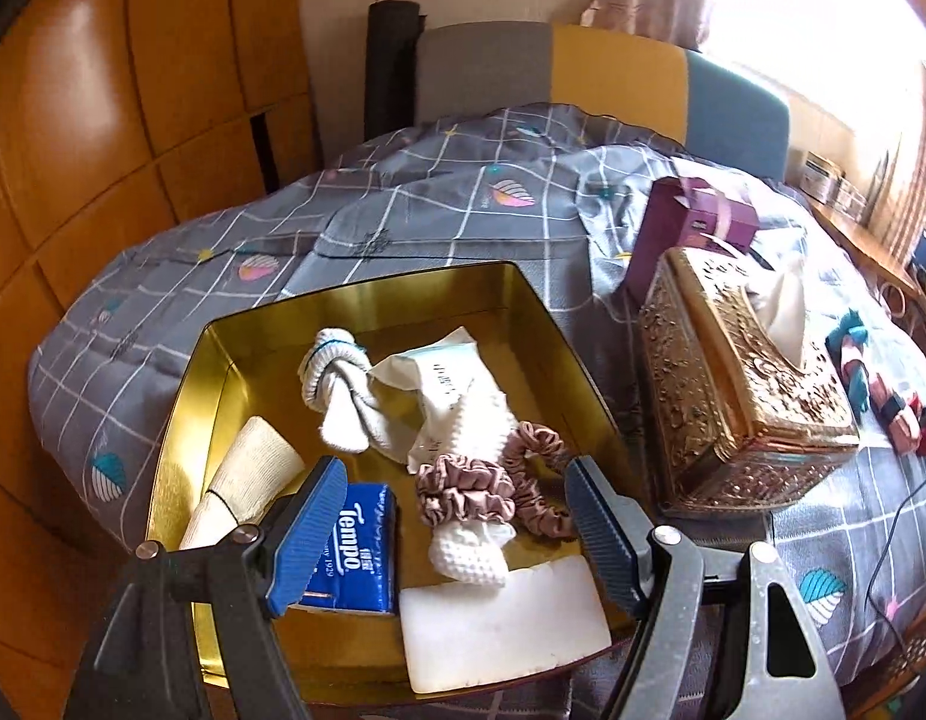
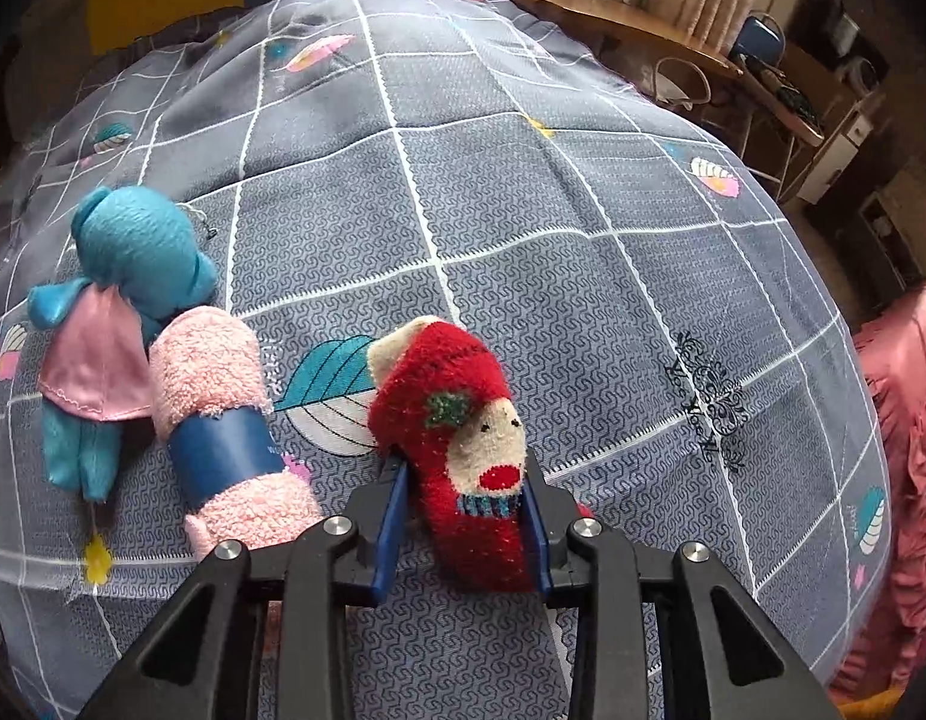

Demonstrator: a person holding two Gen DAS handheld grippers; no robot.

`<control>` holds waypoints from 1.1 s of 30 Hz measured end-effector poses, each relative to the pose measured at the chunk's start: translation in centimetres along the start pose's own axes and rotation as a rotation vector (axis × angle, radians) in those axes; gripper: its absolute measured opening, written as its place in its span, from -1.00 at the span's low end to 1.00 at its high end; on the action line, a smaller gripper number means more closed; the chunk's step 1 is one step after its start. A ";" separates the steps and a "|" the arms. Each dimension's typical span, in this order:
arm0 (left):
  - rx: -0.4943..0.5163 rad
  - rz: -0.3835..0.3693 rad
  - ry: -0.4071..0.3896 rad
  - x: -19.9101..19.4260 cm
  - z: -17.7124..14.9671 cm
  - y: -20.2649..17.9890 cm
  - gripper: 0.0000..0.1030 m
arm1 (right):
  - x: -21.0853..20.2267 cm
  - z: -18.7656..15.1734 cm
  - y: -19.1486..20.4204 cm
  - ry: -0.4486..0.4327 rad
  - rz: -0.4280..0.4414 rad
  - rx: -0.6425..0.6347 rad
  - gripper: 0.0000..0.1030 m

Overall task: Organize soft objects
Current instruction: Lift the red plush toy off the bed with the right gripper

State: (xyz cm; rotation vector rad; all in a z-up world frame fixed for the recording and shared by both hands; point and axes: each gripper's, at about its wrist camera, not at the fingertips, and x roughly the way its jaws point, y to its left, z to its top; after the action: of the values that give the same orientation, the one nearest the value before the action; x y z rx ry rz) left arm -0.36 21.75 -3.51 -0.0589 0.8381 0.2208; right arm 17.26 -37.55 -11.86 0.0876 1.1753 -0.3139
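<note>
Wardrobe doors (image 1: 103,138) of orange wood at far left, then bed (image 1: 433,204) under grey checked quilt, with gold tin (image 1: 187,396) resting on it. Inside tin, left to right: cream roll (image 1: 247,480), knotted white socks (image 1: 337,384), blue tissue pack (image 1: 361,552), white wipes packet (image 1: 439,378), pink scrunchies (image 1: 481,486) lying over white knit piece (image 1: 469,552), and pale flat pad (image 1: 499,624) at near edge. Left gripper (image 1: 457,534) hanging just above these, fingers wide apart, nothing between them. Right of tin, ornate gold tissue box (image 1: 739,384) with purple gift box (image 1: 691,228) behind it.

Further right on quilt, in right wrist view: teal and pink knotted socks (image 2: 109,324), pink fuzzy roll (image 2: 223,420) with blue band touching them, then red sock (image 2: 463,438) with snowman face. Right gripper (image 2: 463,534) closed around near end of red sock, pads pressed into both sides, sock seemingly not yet raised off quilt.

Step in hand, by the look of it: picking up red sock for transfer to tin. Next move calls for lifting clear of quilt, carrying leftward past gold tissue box, and releasing over a free patch of tin; pink roll and teal socks left to follow
</note>
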 end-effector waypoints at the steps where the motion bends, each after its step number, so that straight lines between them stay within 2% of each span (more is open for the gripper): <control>1: 0.010 -0.002 -0.004 -0.1 0.0 -0.2 0.49 | 0.0 0.1 -0.2 0.000 -0.009 0.010 -0.35; 8: 0.075 0.000 -0.044 -1.0 -0.1 -1.5 0.49 | 0.0 0.4 -2.0 -0.016 -0.071 0.092 -0.35; 16: 0.087 -0.011 -0.046 -1.2 -0.4 -1.8 0.49 | -0.3 0.7 -2.7 -0.042 -0.073 0.122 -0.38; 27: 0.091 -0.032 -0.044 -1.1 -0.7 -1.5 0.49 | -2.0 1.0 -1.3 -0.125 0.008 0.097 -0.38; 33: 0.085 -0.044 -0.035 -0.7 -1.0 -1.0 0.49 | -4.2 1.4 2.0 -0.161 0.080 0.057 -0.38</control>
State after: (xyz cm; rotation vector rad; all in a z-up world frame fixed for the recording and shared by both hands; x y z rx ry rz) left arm -1.35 20.50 -3.71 0.0064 0.8098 0.1438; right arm 17.65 -35.11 -7.69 0.1560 1.0012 -0.2785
